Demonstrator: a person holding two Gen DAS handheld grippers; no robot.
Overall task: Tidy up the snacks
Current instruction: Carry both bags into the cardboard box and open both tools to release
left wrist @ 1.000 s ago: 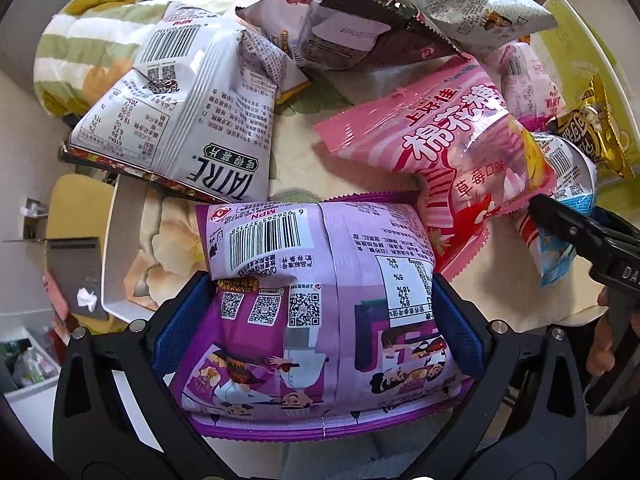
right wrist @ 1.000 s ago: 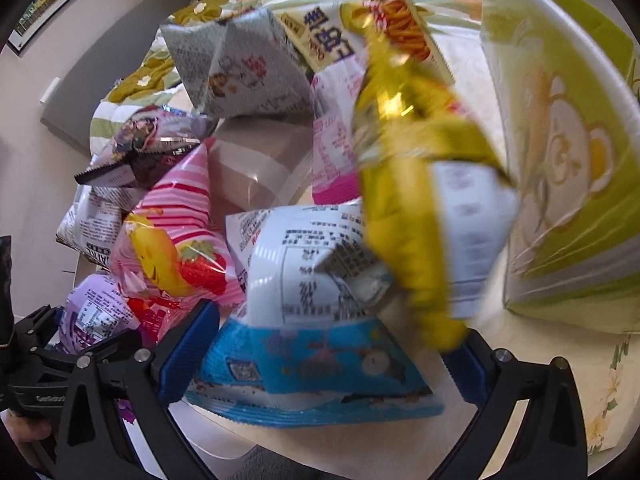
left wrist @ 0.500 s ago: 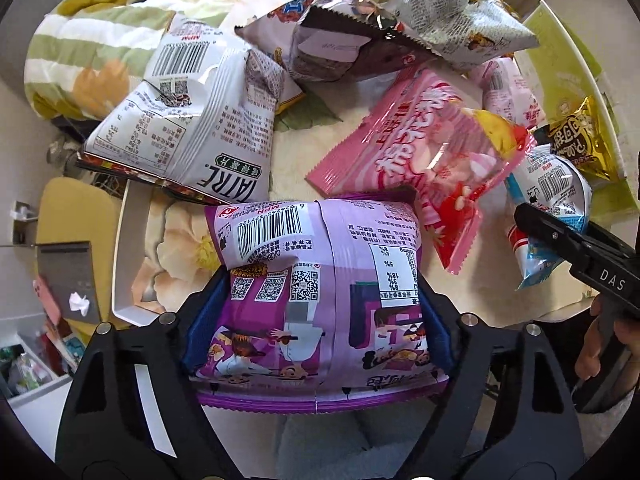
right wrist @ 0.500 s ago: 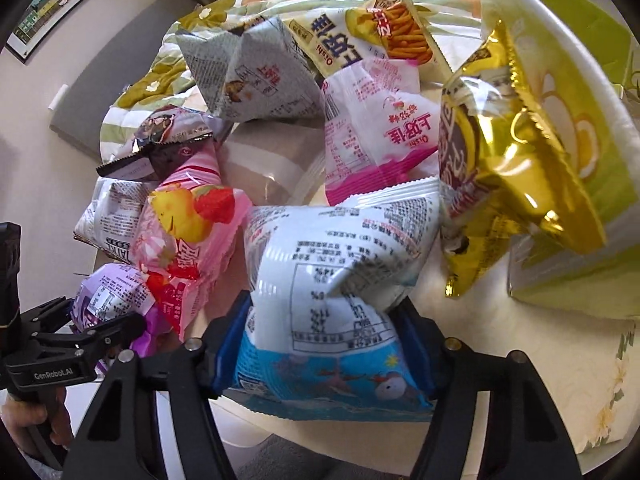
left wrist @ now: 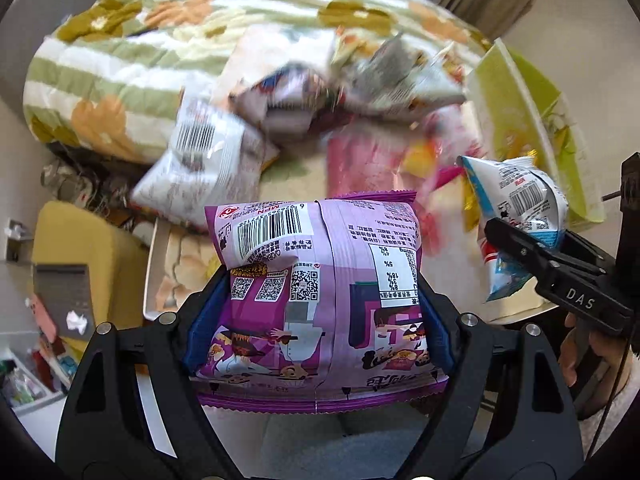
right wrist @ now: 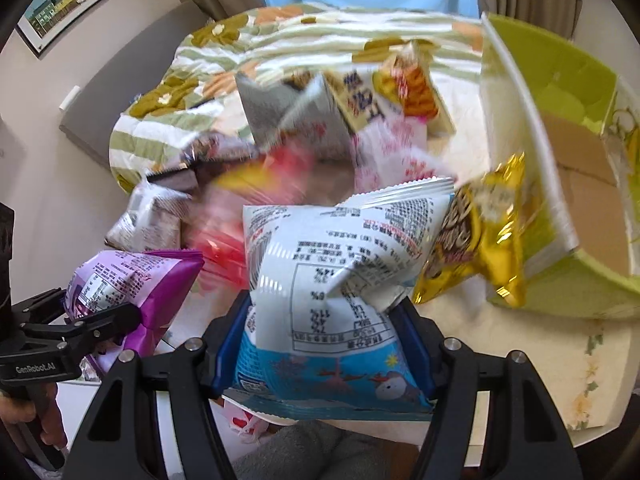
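Observation:
A purple snack bag [left wrist: 320,256] hangs lifted above the table edge, barcode side facing me. My left gripper [left wrist: 320,296] is shut on it, blue pads pressing both sides. In the right wrist view the same bag [right wrist: 128,276] and left gripper [right wrist: 100,320] show at the lower left. My right gripper [right wrist: 322,316] is shut on a white-and-blue snack bag [right wrist: 332,248], also lifted and creased in the middle. The left wrist view catches that bag [left wrist: 520,196] and the right gripper [left wrist: 524,248] at its right edge. Both bags are clear of the pile.
A blurred pile of snack bags [left wrist: 320,92] lies on the table [right wrist: 540,368], among them a pink one [right wrist: 224,248]. A gold bag [right wrist: 476,240] leans on an open green box [right wrist: 560,292] at the right. A floral quilt [left wrist: 160,40] lies behind. A yellow chair [left wrist: 80,248] stands lower left.
Both grippers closed on their bags, then rose with them off the table. The pile now looks farther away and blurred. The gold bag settled against the green box.

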